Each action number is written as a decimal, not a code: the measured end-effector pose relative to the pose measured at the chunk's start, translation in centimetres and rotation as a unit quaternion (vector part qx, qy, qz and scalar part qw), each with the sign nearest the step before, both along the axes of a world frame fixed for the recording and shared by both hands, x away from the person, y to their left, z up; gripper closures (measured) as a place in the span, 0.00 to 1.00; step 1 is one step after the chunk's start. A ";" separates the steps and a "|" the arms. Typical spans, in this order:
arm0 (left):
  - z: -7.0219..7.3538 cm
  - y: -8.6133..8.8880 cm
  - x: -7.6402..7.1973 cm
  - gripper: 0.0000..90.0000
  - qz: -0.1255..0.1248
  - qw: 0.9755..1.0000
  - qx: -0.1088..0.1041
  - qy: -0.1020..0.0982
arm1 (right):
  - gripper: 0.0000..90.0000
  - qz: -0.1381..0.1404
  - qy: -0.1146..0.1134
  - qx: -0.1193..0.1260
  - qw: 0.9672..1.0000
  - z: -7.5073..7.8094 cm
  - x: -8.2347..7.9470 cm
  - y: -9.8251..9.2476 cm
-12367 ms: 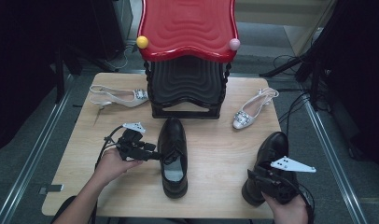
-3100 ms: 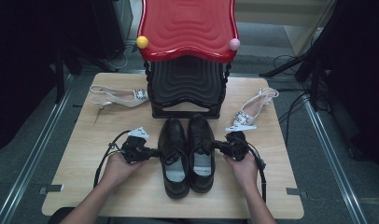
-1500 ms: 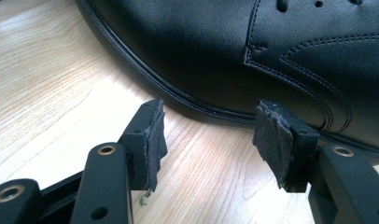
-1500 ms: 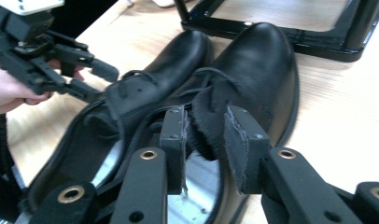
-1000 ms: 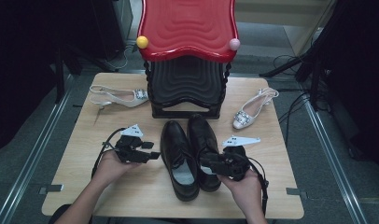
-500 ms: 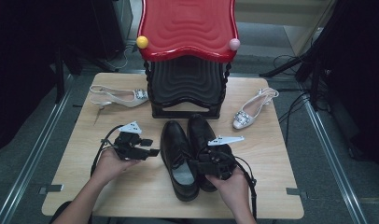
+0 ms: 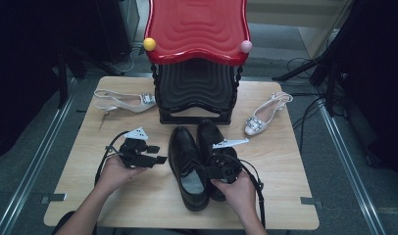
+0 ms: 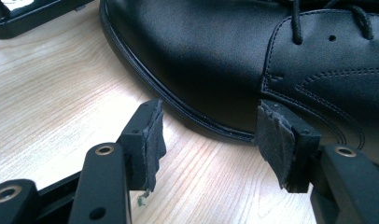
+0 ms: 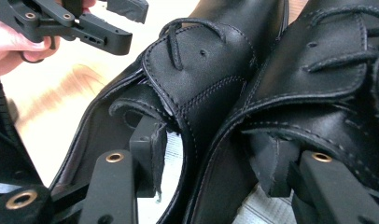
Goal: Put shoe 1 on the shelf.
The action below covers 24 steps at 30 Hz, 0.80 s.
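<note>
Shoes (image 7: 202,161) paired mid-frame; right claw (image 9: 211,163) spread, straddling both inner walls, ungripped; left claw (image 8: 206,140) released. Next: clench both collars, lift.

Black tongs (image 7: 162,154), brass-rimmed screw holes, worn foam pads (image 8: 155,133), grey triangular top plate, black cable, bare forearms.

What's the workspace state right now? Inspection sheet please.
Surface: wooden table, bare at the front edge.
Job's things: left black shoe and right black shoe side by side, toes toward the rack.
Clutter: red-topped black shoe rack; left white sandal; right white sandal.
Grippers: left gripper open beside the left shoe; right gripper with a jaw inside each shoe, has just been opening.
Cables: black cable trailing from the right gripper.
Surroundings: dark, floor cables.
</note>
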<state>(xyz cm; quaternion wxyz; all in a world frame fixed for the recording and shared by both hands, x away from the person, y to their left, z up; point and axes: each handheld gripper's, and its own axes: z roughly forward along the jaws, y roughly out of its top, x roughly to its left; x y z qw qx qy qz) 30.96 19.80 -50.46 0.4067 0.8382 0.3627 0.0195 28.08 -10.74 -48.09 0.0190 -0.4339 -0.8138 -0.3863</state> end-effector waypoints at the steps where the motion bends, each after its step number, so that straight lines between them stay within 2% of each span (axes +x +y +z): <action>1: 0.0 0.0 0.0 0.47 -0.002 1.000 0.001 -0.001 | 0.57 0.000 -0.002 -0.003 1.000 0.0 0.0 0.1; 3: 0.0 0.0 0.0 0.47 -0.001 1.000 0.000 -0.001 | 0.58 -0.001 -0.014 -0.009 1.000 -0.2 -0.3 0.2; 4: 0.0 0.0 0.0 0.47 -0.001 1.000 0.000 -0.002 | 0.58 -0.001 -0.014 -0.009 1.000 -0.2 -0.3 0.2; 5: 0.0 0.0 0.0 0.47 -0.001 1.000 0.001 -0.002 | 0.61 -0.001 -0.006 -0.031 1.000 -0.7 -0.3 0.3; 7: 0.0 -0.1 0.0 0.47 -0.001 1.000 0.002 -0.001 | 0.62 -0.002 0.002 -0.037 0.999 -0.8 -0.3 0.4; 9: 0.0 -0.1 0.0 0.47 -0.002 1.000 0.002 -0.001 | 0.63 -0.004 -0.007 -0.043 0.999 -0.8 -0.4 0.5; 19: 0.0 0.2 0.1 0.48 0.006 1.000 0.000 -0.006 | 0.70 -0.009 0.001 -0.059 0.998 -0.6 -0.1 0.8; 24: 0.0 0.4 0.2 0.48 0.004 1.000 -0.005 0.009 | 0.76 -0.018 0.000 -0.060 0.998 -0.6 -0.2 0.7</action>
